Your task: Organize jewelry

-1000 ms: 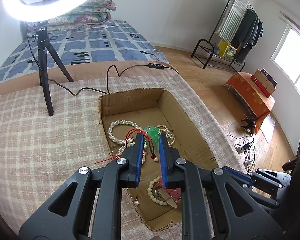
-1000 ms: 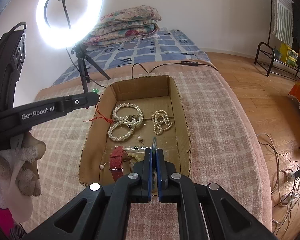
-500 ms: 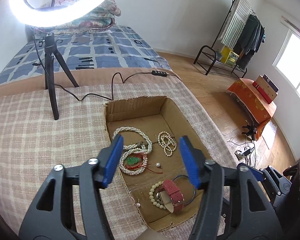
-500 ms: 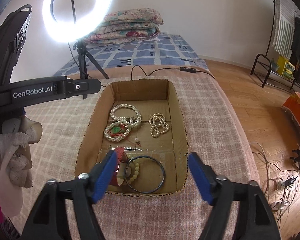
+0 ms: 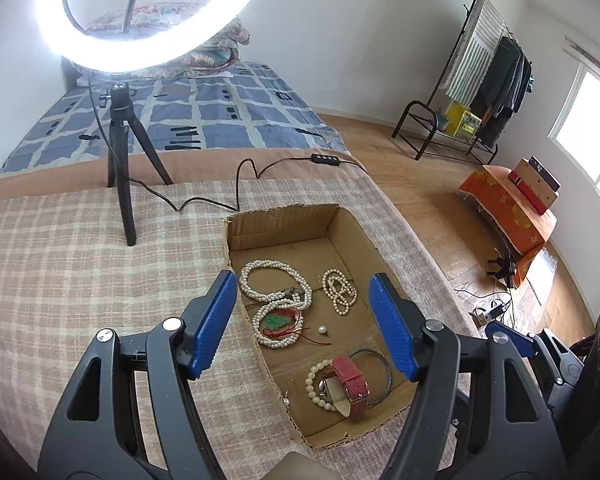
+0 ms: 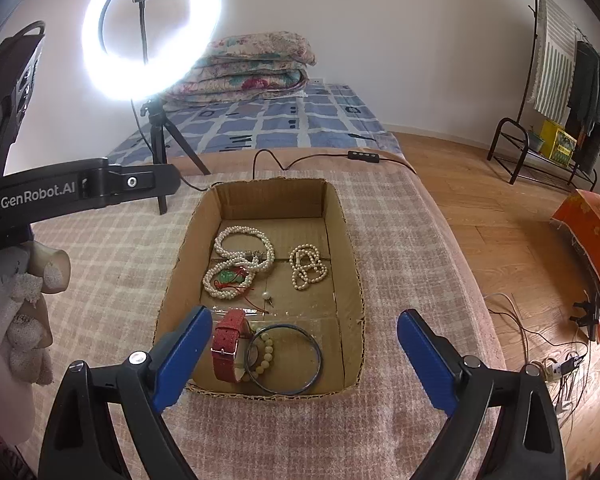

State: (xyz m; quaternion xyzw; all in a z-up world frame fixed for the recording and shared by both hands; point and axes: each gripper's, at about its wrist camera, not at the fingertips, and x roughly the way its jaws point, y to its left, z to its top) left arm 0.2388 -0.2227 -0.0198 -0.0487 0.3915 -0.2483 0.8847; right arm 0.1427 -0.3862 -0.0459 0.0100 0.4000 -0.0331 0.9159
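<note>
An open cardboard box (image 5: 344, 232) (image 6: 268, 200) sits on the plaid cover. Inside lie a big pearl necklace (image 5: 276, 276) (image 6: 242, 246), a green pendant on red cord (image 5: 276, 322) (image 6: 228, 276), a small pearl strand (image 5: 340, 290) (image 6: 308, 266), a red watch (image 5: 350, 384) (image 6: 228, 344), a bead bracelet (image 5: 312, 384) (image 6: 268, 352) and a dark bangle (image 5: 389, 372) (image 6: 320, 354). My left gripper (image 5: 302, 280) hovers above the box's left side, jaws opening, nothing between them. My right gripper (image 6: 305, 314) hangs over the near end, jaws opening wide, holding nothing.
A lit ring light on a tripod (image 5: 120, 184) (image 6: 156, 148) stands left of the box, its cable and controller (image 5: 326, 158) behind it. A loose pearl (image 5: 322, 330) lies mid-box. A gloved hand (image 6: 20, 312) holds the left gripper. The bed edge and wooden floor are to the right.
Both grippers went from shut to open. The left let go of the green pendant, which now lies on the pearls, and rose. The right released the dark bangle into the box's near end.
</note>
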